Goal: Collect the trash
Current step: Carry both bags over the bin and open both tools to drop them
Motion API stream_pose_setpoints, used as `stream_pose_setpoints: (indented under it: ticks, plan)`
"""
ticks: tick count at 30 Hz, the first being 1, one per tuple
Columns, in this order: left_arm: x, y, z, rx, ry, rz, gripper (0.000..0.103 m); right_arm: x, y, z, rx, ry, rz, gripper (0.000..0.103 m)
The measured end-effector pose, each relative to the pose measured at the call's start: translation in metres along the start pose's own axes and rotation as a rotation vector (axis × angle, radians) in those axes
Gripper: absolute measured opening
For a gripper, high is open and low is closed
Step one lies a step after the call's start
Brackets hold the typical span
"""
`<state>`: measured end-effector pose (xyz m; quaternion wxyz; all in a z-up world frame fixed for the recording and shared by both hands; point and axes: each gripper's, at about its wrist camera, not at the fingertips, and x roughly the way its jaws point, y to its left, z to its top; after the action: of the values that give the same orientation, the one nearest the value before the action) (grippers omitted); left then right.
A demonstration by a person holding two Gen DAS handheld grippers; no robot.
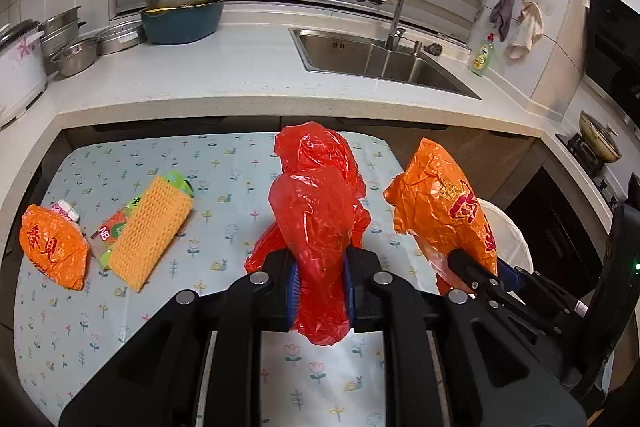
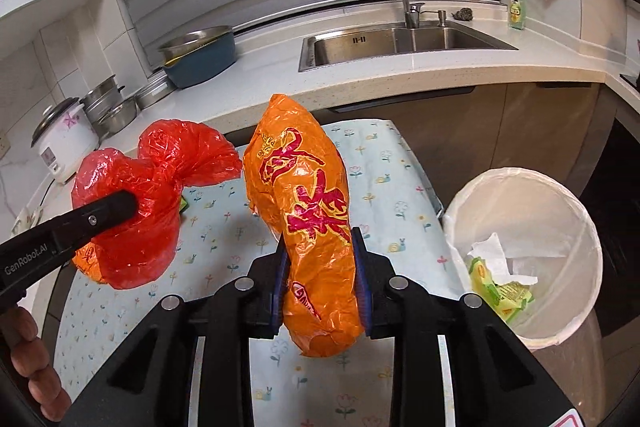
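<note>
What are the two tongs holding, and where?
Left tongs pinch the crumpled red plastic bag near its lower end; right tongs the orange printed plastic bag, likewise.

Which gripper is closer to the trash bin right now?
Right. The right gripper, clamping the orange bag, sits just left of the white-lined bin; the left gripper, holding the red bag, is farther left.

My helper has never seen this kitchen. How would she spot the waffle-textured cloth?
Below the sink counter stands a flowered table. At its left side lies the cloth, between an orange bag and the gripped red bag. It alone is yellow and knitted, not shiny plastic.
</note>
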<state>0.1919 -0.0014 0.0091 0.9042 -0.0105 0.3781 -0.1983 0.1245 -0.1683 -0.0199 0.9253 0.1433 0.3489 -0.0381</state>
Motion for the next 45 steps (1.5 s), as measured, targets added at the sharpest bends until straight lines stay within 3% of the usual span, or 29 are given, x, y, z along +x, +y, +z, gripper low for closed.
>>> stream_pose_setpoints:
  ticks: [17, 29, 33, 37, 40, 45]
  plan:
    - [0.035, -0.139, -0.022, 0.169, 0.097, -0.183, 0.017, -0.047, -0.127, -0.023, 0.169, -0.038, -0.113, 0.027]
    - [0.079, -0.202, -0.039, 0.228, 0.189, -0.28, 0.018, -0.055, -0.191, -0.037, 0.261, -0.037, -0.186, 0.027]
    - [0.092, -0.216, -0.042, 0.24, 0.198, -0.282, 0.023, -0.057, -0.208, -0.041, 0.287, -0.041, -0.206, 0.027]
    - [0.096, -0.225, -0.044, 0.26, 0.18, -0.265, 0.037, -0.059, -0.219, -0.042, 0.304, -0.046, -0.216, 0.027]
    - [0.097, -0.224, -0.041, 0.235, 0.171, -0.27, 0.053, -0.057, -0.222, -0.041, 0.298, -0.045, -0.217, 0.027]
    - [0.094, -0.22, -0.039, 0.242, 0.143, -0.232, 0.054, -0.051, -0.22, -0.039, 0.287, -0.041, -0.206, 0.028]
